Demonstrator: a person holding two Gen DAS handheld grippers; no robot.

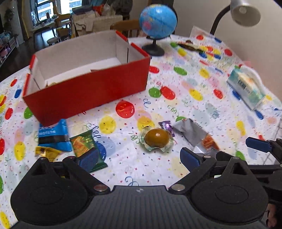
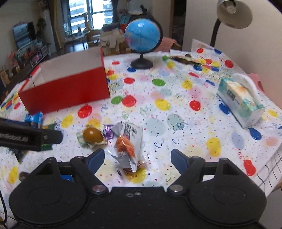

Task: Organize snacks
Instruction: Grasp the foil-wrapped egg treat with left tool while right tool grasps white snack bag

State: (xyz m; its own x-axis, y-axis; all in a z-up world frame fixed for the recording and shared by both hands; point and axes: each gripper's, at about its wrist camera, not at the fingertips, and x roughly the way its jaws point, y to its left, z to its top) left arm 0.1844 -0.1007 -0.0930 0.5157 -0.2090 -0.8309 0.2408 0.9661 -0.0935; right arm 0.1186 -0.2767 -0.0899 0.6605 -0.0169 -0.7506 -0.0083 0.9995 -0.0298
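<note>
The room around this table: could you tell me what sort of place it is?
Most likely a home living or dining room: a party tablecloth carrying a globe, with a wooden chair and window behind.

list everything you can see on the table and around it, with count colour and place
box: 1, red, white inside, table's left
globe: 1, blue, black stand, far side
lamp: 1, grey shade, far right
tissue pack: 1, white-teal, right
brown snack: 1, in crinkled wrapper, centre
purple candy: 1, beside brown snack
silver packet: 1, silver-orange, near right gripper
blue packet: 1, by box
green packet: 1, near left
yellow packet: 1, near left
left gripper: open
right gripper: open
</note>
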